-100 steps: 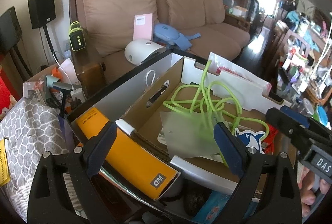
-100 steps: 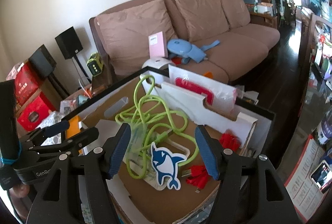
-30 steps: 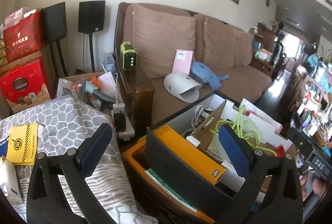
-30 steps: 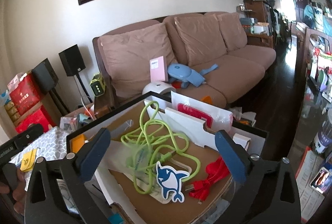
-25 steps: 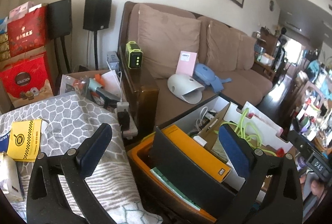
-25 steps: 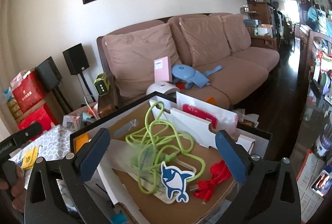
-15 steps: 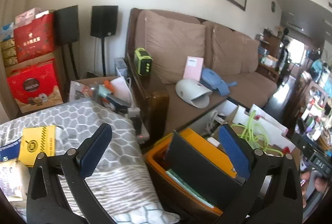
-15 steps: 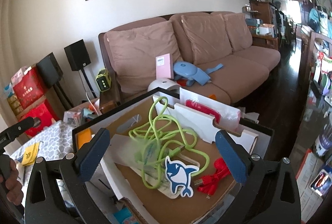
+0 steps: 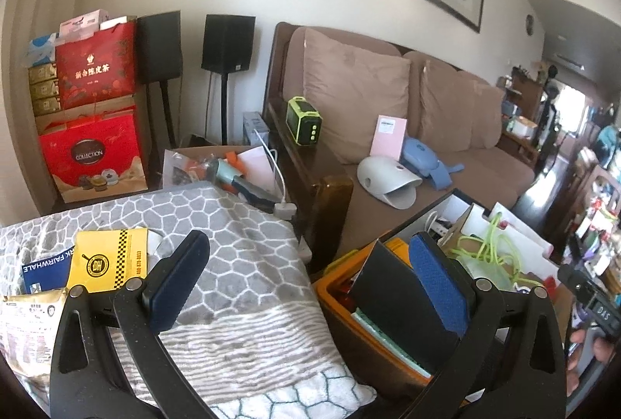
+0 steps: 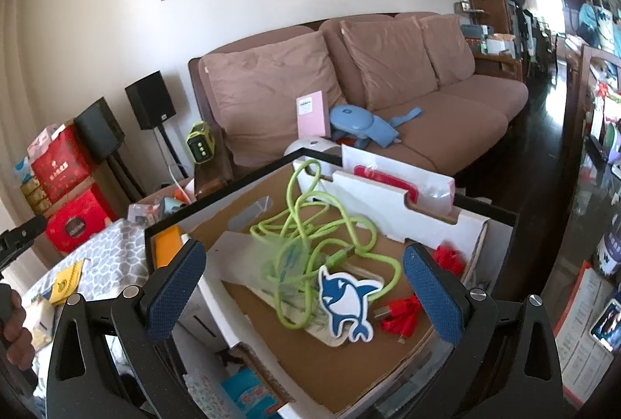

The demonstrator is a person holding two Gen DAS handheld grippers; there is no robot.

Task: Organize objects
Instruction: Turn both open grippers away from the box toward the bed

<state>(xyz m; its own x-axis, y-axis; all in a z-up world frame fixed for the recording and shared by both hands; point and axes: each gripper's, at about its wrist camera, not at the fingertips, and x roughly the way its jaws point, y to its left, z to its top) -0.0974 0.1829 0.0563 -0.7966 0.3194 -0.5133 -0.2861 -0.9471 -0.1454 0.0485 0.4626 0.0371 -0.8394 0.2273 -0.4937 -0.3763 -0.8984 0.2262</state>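
We hold both pairs of tongs spread wide and empty. The left tongs (image 9: 306,279) hang over a grey honeycomb-patterned blanket (image 9: 240,264) that fills the space between and below their pads. Just outside the left pad lies a yellow leaflet (image 9: 106,260) on a blue booklet (image 9: 44,265), with a printed snack bag (image 9: 27,326) nearer us. Behind the right pad an orange bin (image 9: 372,345) holds upright flat items, a black panel (image 9: 396,298) in front.

The right tongs (image 10: 306,281) hover above a cardboard tray (image 10: 349,360) set in a black-rimmed box (image 10: 485,211). Between the pads, on the tray, lies a tangled green cable (image 10: 310,229) partly over a clear plastic bag (image 10: 271,256); a blue-and-white whale-shaped piece (image 10: 345,296) rests against the cable, closer to the right pad. A red cable (image 10: 403,310) lies just below that pad. Beyond the tray stands a brown sofa (image 10: 388,89) with a pink card (image 10: 312,112) and a blue item (image 10: 361,126) on its seat. At the far left edge, our left hand (image 10: 15,326) grips the other handle.
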